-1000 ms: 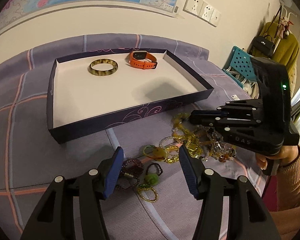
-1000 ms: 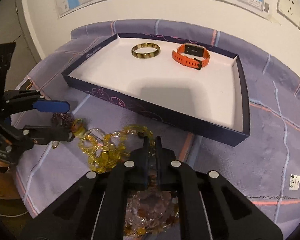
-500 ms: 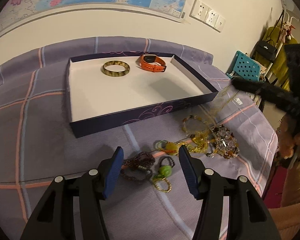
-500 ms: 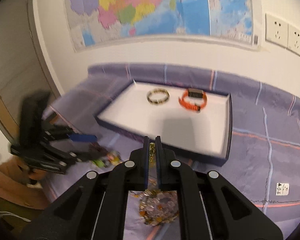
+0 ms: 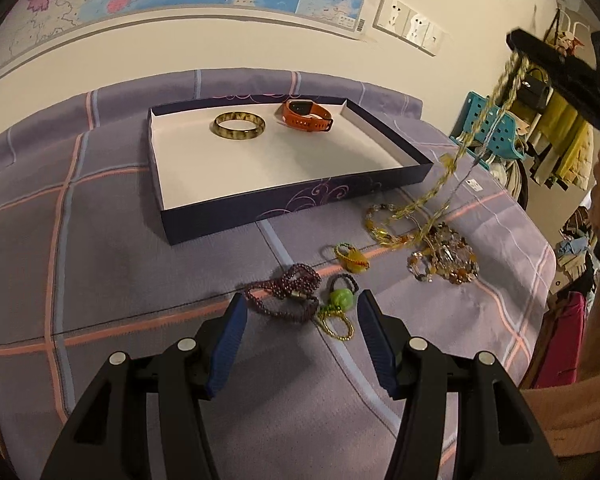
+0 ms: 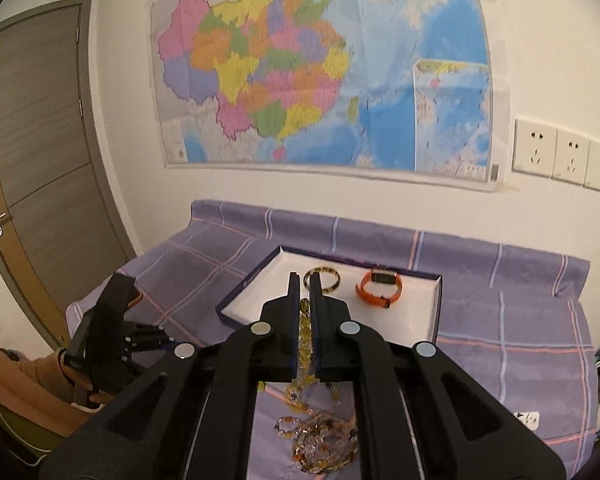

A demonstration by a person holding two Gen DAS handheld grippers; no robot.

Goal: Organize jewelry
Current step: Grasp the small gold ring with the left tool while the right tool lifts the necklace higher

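Observation:
My right gripper (image 6: 305, 280) is shut on a yellow bead necklace (image 6: 305, 344) and holds it high above the table. In the left wrist view the necklace (image 5: 474, 136) hangs from that gripper (image 5: 516, 46) down to the cloth. A dark blue box (image 5: 296, 200) with a white floor holds a mottled bangle (image 5: 239, 125) and an orange watch (image 5: 306, 116). My left gripper (image 5: 300, 312) is open above a purple bead bracelet (image 5: 286, 290) and a green pendant (image 5: 342, 300).
A yellow-green ring piece (image 5: 352, 258) and a pile of amber and clear beads (image 5: 444, 258) lie on the purple checked cloth (image 5: 100, 240). Wall with map and sockets (image 5: 410, 26) stands behind. A blue rack and hanging clothes (image 5: 556, 140) are at the right. A door (image 6: 32, 184) stands left.
My right gripper has risen high, drawing the yellow necklace up off the pile. My left gripper has pulled back and up a little, staying open.

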